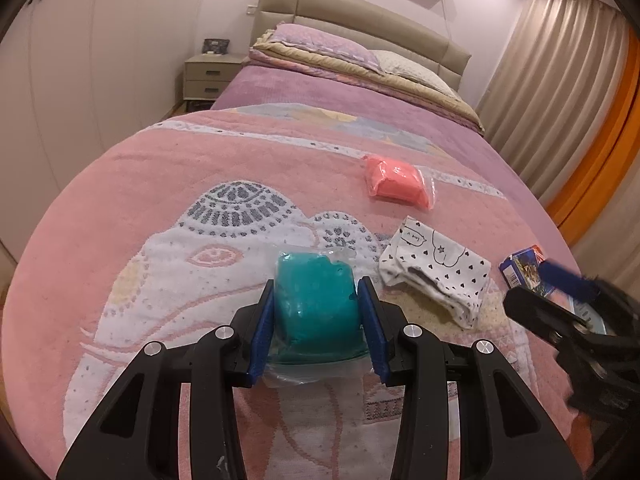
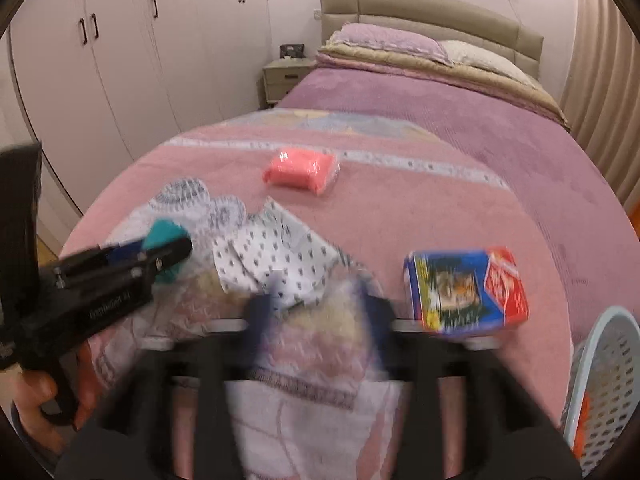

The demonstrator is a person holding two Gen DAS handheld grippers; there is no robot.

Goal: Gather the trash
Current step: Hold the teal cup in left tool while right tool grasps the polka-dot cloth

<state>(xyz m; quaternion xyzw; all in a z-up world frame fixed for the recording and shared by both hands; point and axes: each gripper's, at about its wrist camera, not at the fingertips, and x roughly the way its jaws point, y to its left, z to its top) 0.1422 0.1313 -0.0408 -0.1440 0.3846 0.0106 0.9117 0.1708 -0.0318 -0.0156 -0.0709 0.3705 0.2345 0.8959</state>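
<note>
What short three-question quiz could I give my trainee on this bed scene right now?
1. True or false: the left gripper is closed on the teal packet.
2. Which item lies farthest up the bed? A) pink packet B) heart-print cloth C) blue and red box
3. Fill in: at the right edge of the right wrist view stands a pale perforated ____.

Key
1. True; its pads press both sides.
2. A.
3. Basket.
</note>
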